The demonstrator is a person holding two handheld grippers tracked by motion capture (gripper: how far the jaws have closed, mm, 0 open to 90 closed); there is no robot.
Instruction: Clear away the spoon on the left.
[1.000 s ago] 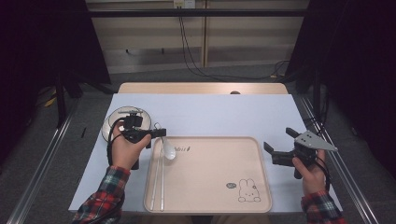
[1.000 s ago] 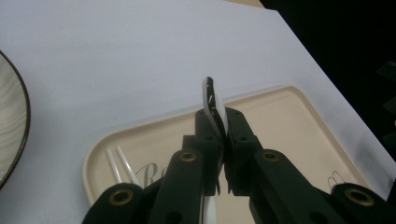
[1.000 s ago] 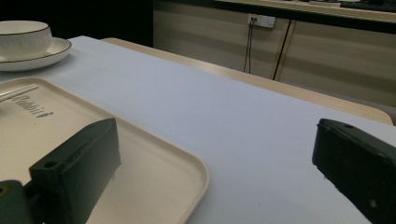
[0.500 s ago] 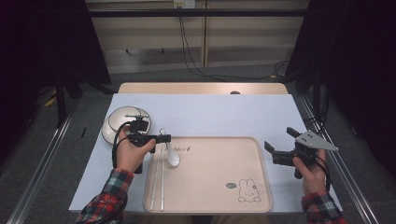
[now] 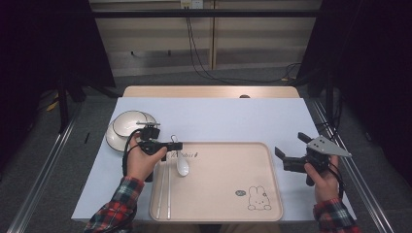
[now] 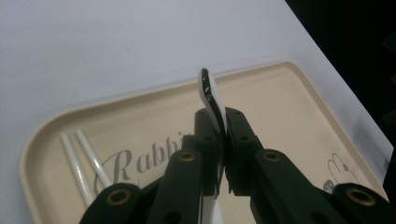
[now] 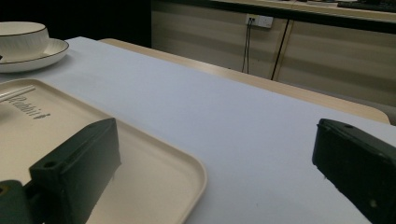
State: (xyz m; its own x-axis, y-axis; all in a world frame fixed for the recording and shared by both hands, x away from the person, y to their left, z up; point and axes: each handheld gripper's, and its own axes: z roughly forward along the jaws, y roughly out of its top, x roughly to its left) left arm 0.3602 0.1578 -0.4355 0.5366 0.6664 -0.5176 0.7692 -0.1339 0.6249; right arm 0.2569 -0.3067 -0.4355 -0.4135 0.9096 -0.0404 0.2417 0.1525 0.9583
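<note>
The left tongs [image 5: 171, 145] pinch a white spoon [image 5: 182, 166] by its handle, bowl hanging over the beige tray [image 5: 221, 213] beside the chopsticks [image 5: 163, 191], apparently to set it down, while the right tongs [image 5: 286, 156] wait spread at the tray's edge.

White bowl [image 5: 130, 122] on a plate [image 5: 114, 138]; chopsticks [image 5: 163, 189], seemingly two, nearby.

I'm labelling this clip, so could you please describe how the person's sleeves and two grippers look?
Both sleeves are red, blue and white plaid flannel. The left gripper is black, with bolted link arms and brass-coloured pivot bushings, trailing a black cable. The right gripper is black with blocky jaws, topped by a grey three-cornered plate, and also trails a black cable.
</note>
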